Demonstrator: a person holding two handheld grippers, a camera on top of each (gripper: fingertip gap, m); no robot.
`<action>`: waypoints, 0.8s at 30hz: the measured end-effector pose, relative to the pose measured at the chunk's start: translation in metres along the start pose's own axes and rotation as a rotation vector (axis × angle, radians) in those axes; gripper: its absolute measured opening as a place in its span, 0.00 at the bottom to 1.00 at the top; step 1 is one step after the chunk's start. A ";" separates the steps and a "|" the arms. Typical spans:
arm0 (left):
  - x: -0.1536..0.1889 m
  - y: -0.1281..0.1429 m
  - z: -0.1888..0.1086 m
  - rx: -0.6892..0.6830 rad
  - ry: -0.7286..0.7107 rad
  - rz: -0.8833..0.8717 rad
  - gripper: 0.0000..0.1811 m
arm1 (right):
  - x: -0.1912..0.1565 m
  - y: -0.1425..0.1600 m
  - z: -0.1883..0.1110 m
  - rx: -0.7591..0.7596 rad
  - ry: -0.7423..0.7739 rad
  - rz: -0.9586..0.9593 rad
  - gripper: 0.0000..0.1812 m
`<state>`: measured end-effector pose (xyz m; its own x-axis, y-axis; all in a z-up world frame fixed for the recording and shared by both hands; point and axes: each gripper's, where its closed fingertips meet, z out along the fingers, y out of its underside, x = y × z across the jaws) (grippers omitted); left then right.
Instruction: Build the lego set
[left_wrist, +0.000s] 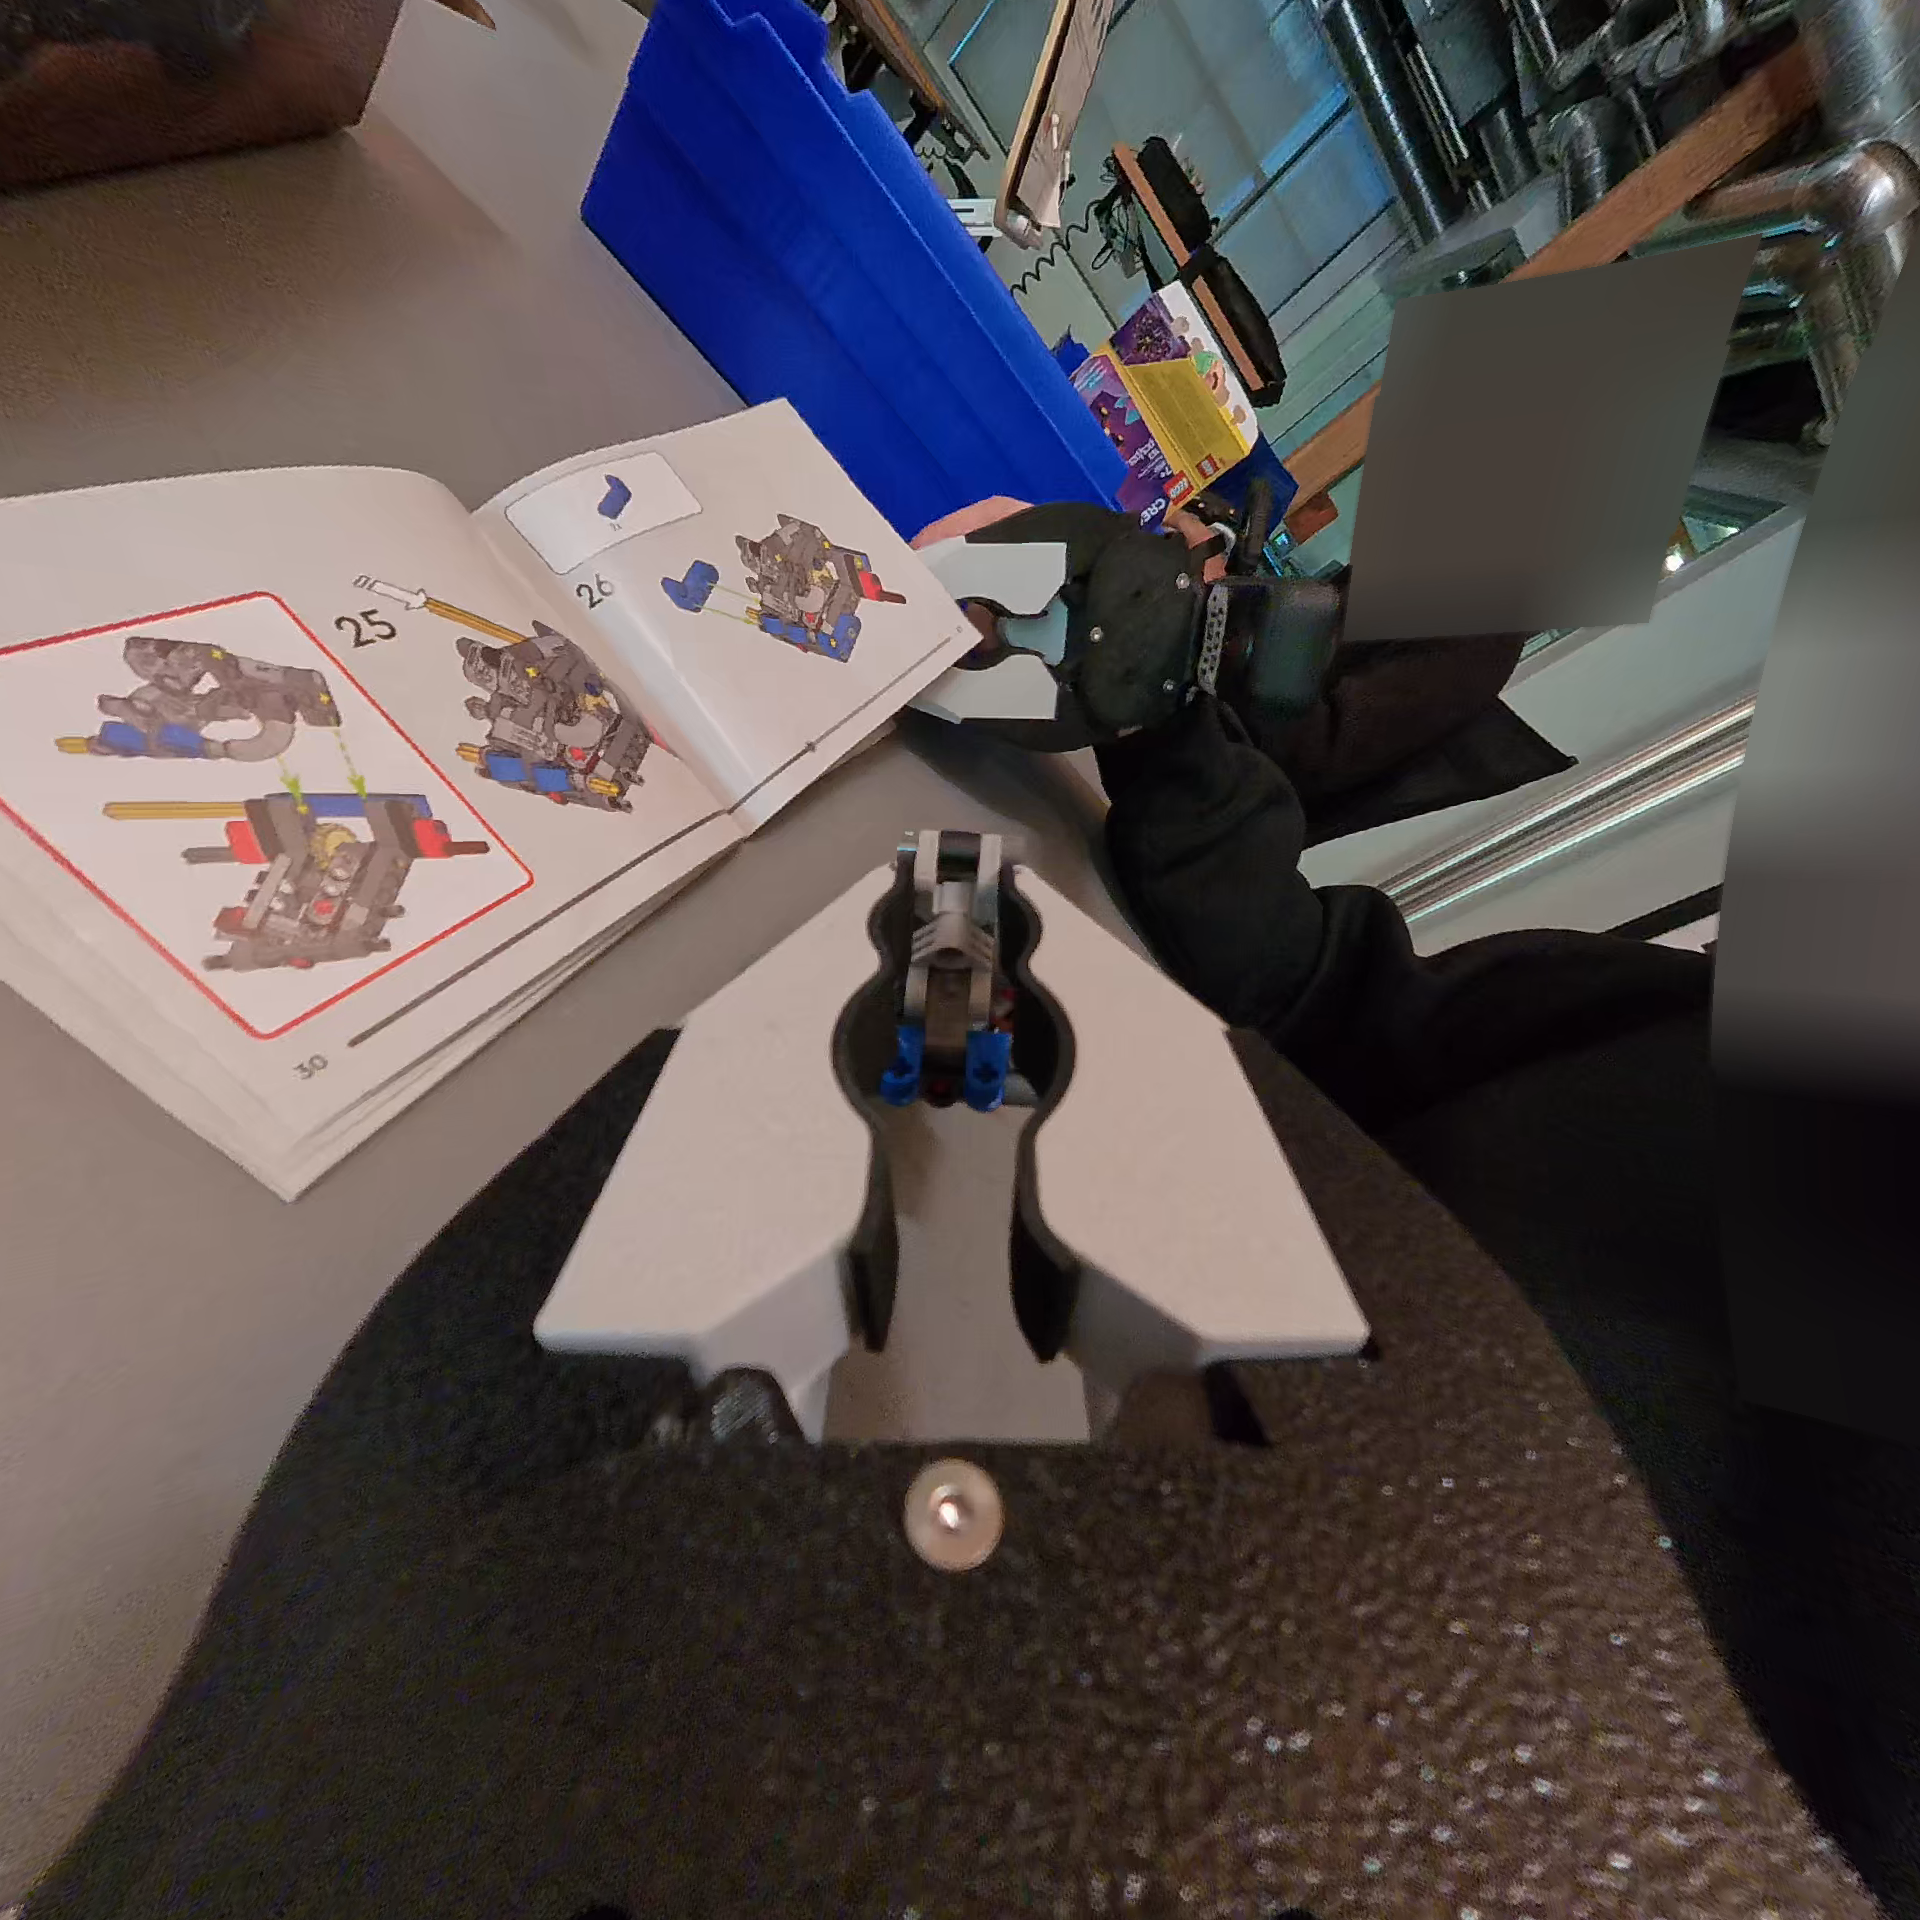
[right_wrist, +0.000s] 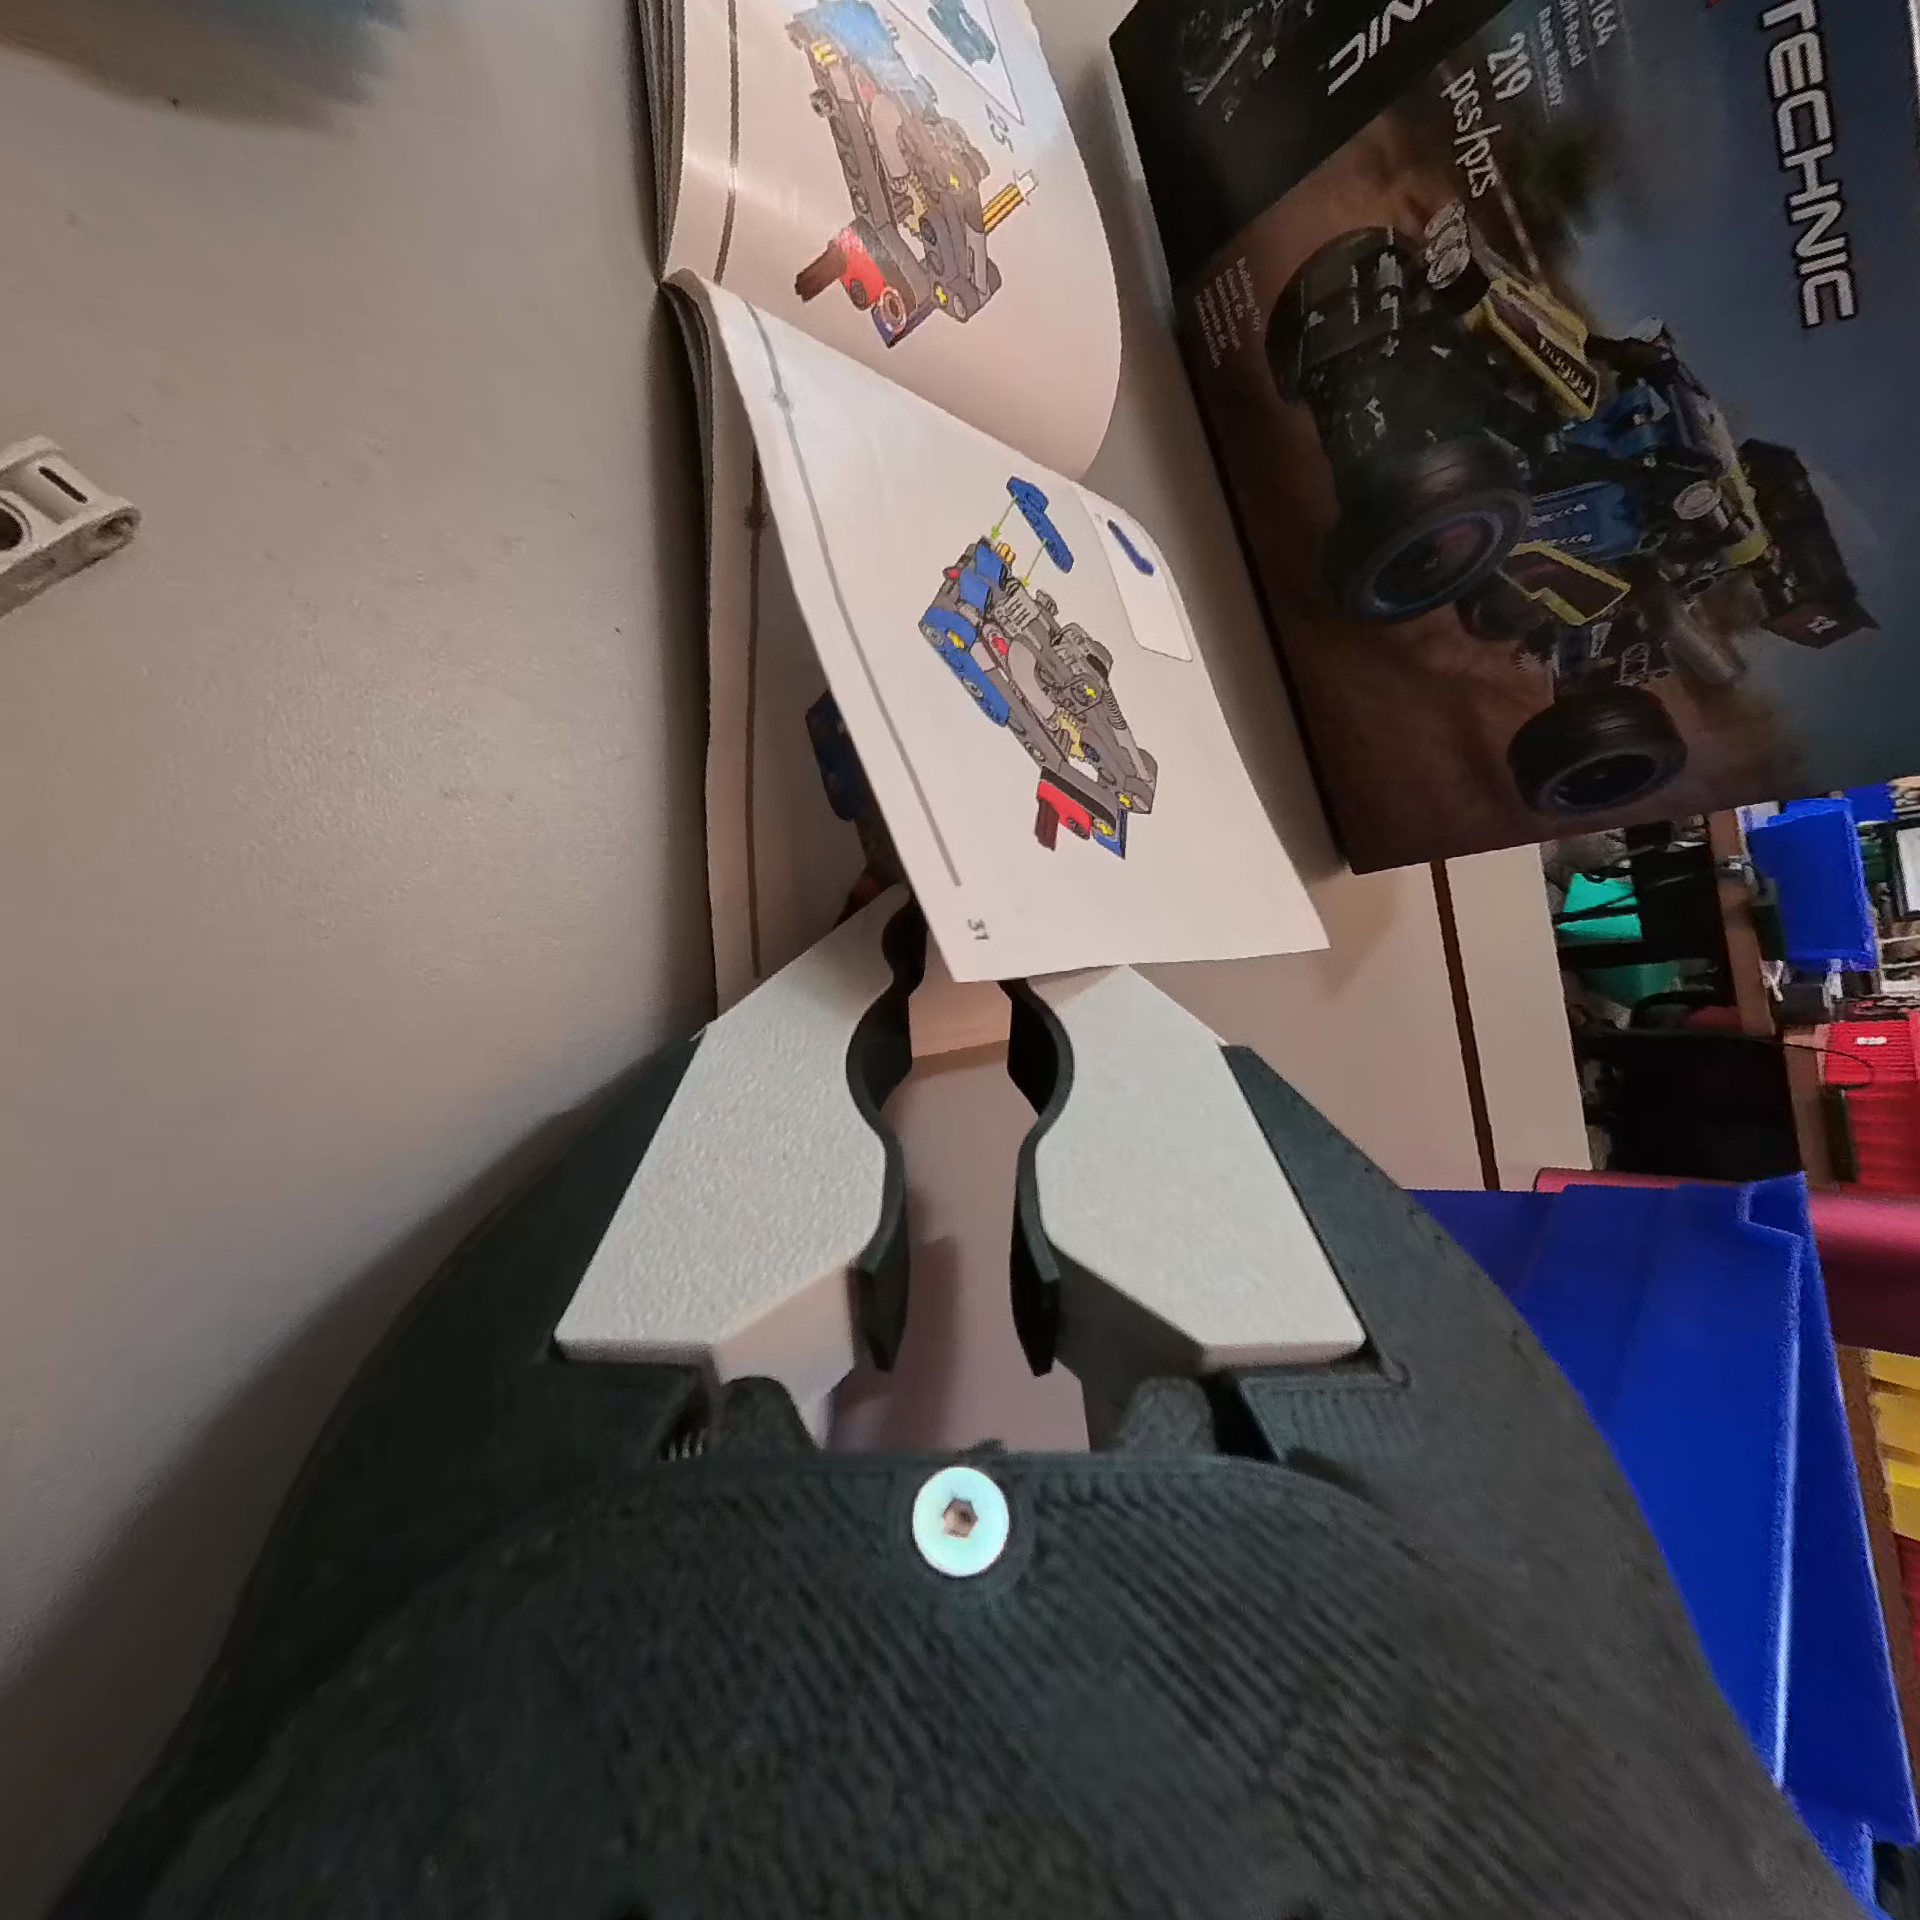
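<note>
My left gripper (left_wrist: 956, 883) is shut on a small grey Lego assembly (left_wrist: 951, 966) with blue parts at its near end, held above the grey table (left_wrist: 260, 343). The instruction booklet (left_wrist: 416, 727) lies open to the left of it. My right gripper (left_wrist: 971, 639) is at the far edge of the booklet's right page. In the right wrist view the right gripper (right_wrist: 961, 951) has its jaws partly apart. The lifted page (right_wrist: 1039, 675) curls up, and its lower edge lies between the fingertips (right_wrist: 790, 1039).
A blue bin (left_wrist: 831, 260) stands behind the booklet and also shows in the right wrist view (right_wrist: 1662, 1455). The dark Lego box (right_wrist: 1558, 416) lies beside the booklet. A loose grey Lego piece (right_wrist: 52, 520) lies on the table (right_wrist: 312, 831). A black sleeve (left_wrist: 1247, 883) is behind the right gripper. My right fingertips sit around 20 cm from my left ones. The loose grey Lego piece (right_wrist: 52, 520) is about 11 cm from my right fingertips.
</note>
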<state>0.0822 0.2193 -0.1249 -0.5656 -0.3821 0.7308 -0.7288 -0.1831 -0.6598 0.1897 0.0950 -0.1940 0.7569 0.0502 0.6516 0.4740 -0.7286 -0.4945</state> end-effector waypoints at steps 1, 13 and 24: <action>0.000 0.000 0.000 0.000 -0.004 0.007 0.07 | -0.001 0.000 0.000 0.002 -0.005 0.004 0.06; 0.005 0.001 0.002 -0.010 -0.030 0.236 0.07 | -0.011 0.002 -0.021 0.022 -0.123 0.132 0.18; 0.011 0.008 0.011 -0.036 -0.009 0.357 0.07 | 0.008 -0.039 -0.083 0.287 -0.168 0.418 0.38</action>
<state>0.0746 0.2034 -0.1238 -0.7838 -0.4238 0.4539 -0.4990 -0.0051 -0.8666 0.1399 0.0670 -0.1221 0.9580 -0.0789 0.2758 0.2026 -0.4944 -0.8453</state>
